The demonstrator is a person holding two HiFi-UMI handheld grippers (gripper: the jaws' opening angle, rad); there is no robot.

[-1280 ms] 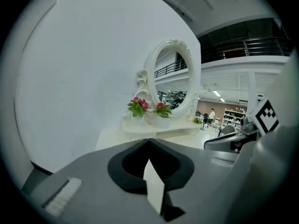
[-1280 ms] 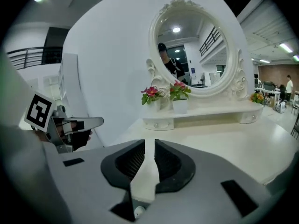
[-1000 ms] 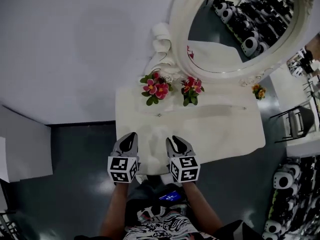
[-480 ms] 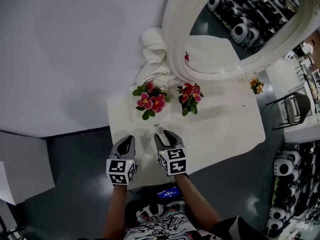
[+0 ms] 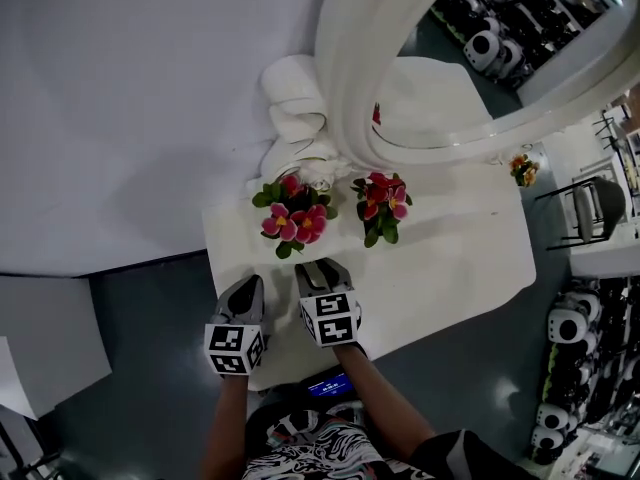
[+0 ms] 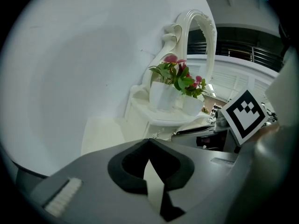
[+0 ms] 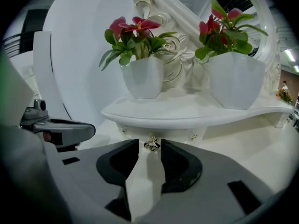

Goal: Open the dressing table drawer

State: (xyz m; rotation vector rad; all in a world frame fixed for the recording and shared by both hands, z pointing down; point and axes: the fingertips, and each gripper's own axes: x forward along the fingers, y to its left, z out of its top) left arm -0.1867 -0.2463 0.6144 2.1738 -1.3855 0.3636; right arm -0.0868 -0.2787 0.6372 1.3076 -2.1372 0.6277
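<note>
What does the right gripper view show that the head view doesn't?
Right gripper view only: the brass drawer knob under the shelf edge, in the gap of the right gripper's open tongs, pads not touching it. Head view only: the person's forearm, the grey floor, a chair. Both: the two flower pots, left pot and right pot, on the white tabletop.

Head view looks steeply down; both gripper views, low and close, share the flowerpots [image 7: 142, 78].
</note>
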